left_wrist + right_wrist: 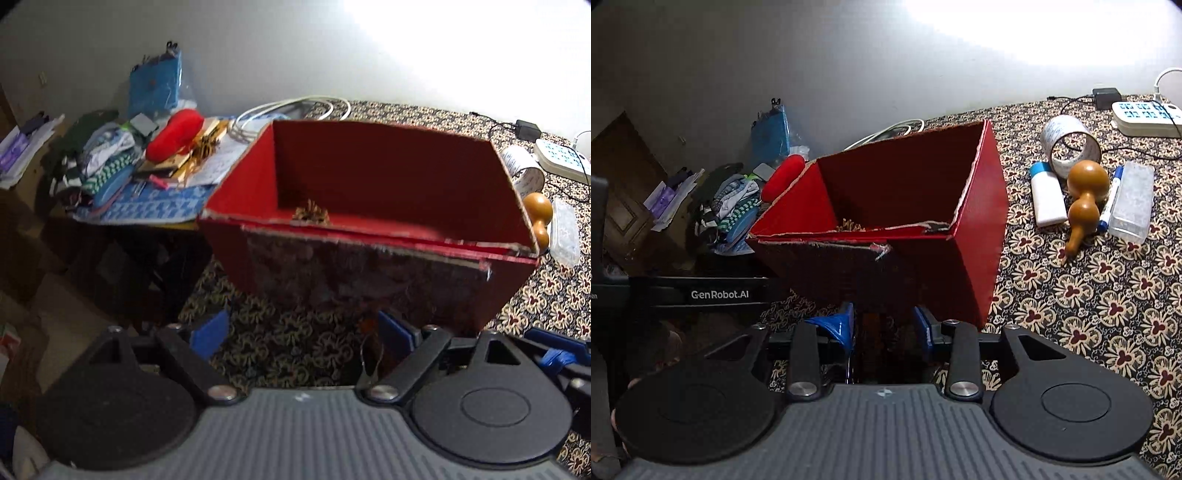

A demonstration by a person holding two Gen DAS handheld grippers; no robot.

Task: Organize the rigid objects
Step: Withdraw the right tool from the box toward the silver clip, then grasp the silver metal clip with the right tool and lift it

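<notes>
A red open box (369,177) stands on the patterned tablecloth, also in the right wrist view (897,192). A small brownish thing (312,214) lies inside it. My left gripper (301,332) is open and empty just before the box's front wall. My right gripper (884,325) is open with nothing clearly held, close to the box's front corner. Right of the box lie a wooden gourd (1084,201), a white bottle (1047,197), a tape roll (1069,146), a blue marker (1110,199) and a clear plastic case (1132,201).
A side table at the left carries a red cushion (175,133), clothes (107,158), a blue pouch (155,85) and papers. A white cable (291,110) lies behind the box. A power strip (1148,118) and adapter sit at the back right. The tablecloth (1089,295) lies to the right.
</notes>
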